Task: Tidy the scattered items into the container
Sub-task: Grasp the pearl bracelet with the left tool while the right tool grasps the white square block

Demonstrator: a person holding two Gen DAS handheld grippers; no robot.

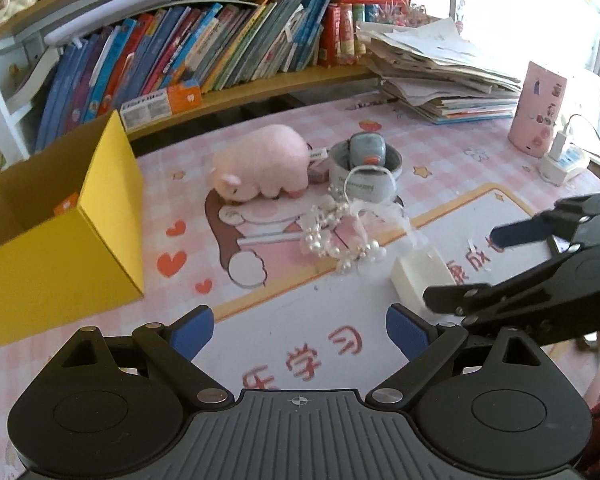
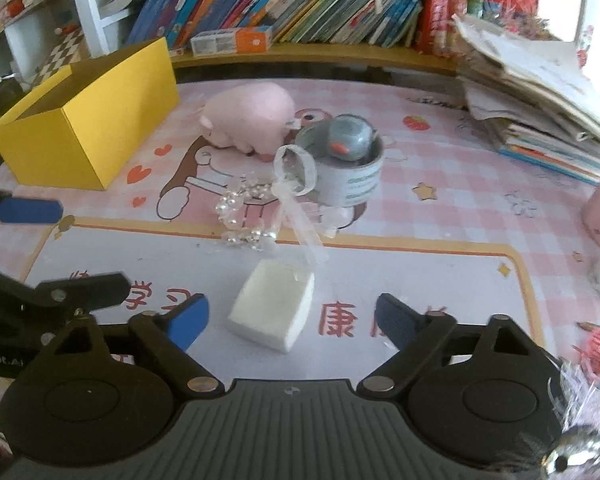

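Four loose items lie on the counter point(image 2: 440, 216), none of them yet in the yellow cardboard box point(image 2: 88, 132), which stands open at the upper left of both views. A white rectangular block point(image 2: 272, 310) sits low in the centre of the right wrist view, directly ahead of the right gripper point(image 2: 292, 320), between its blue-padded fingers point(image 2: 190, 320) but not touched by them; those fingers are spread and hold nothing. Beyond the block lies a string of pearl beads with a sheer ribbon point(image 2: 248, 216), then a grey tape roll with a small grey gadget resting in it point(image 2: 346, 160), and a pink plush pig point(image 2: 248, 120) just beside the roll. The left gripper point(image 1: 300, 330) hovers over bare mat, its fingers released and empty.

Judging by the alignment, the step in hand is the approach to the white block. Next, the right gripper needs to drop until its pads flank the block's sides, clench, then lift and carry it to the upper left into the box.
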